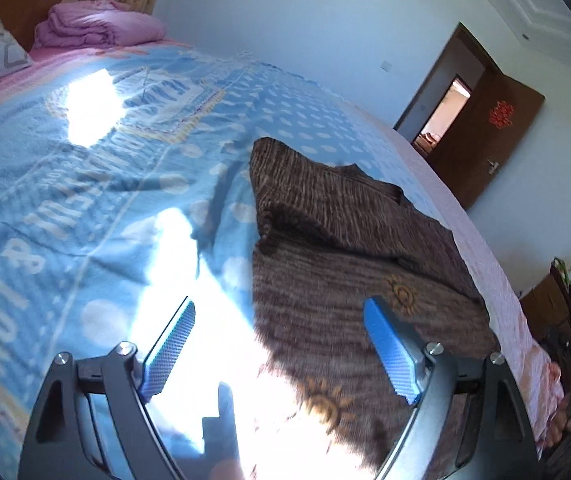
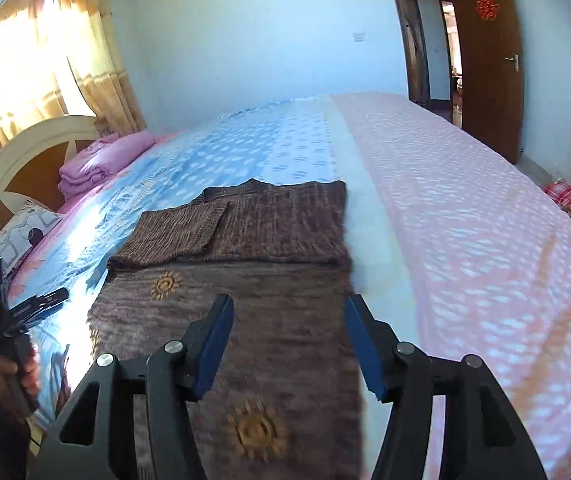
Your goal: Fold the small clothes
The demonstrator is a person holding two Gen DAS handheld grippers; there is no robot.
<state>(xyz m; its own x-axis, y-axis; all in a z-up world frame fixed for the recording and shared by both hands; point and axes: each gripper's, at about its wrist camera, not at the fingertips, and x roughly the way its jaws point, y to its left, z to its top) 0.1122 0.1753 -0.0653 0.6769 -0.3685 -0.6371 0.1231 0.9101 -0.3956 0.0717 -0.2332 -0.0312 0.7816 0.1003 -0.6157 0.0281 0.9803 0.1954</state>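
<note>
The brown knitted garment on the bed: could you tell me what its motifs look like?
Golden-orange sun shapes on the garment, clearest in the right wrist view.

The sweater (image 2: 245, 236) lies flat on the bed (image 2: 465, 240), near the middle, so it blocks nothing above it. The pink side of the bed, to the right of the sweater, is bare and open up to the far edge. On the blue side the way is open too. At the headboard (image 2: 1, 168) a folded quilt (image 2: 97, 164) and a pillow (image 2: 21, 228) fill that end.

Brown striped sweater (image 2: 269, 220) with orange suns; blue, white-dotted bedspread (image 2: 245, 148).
</note>
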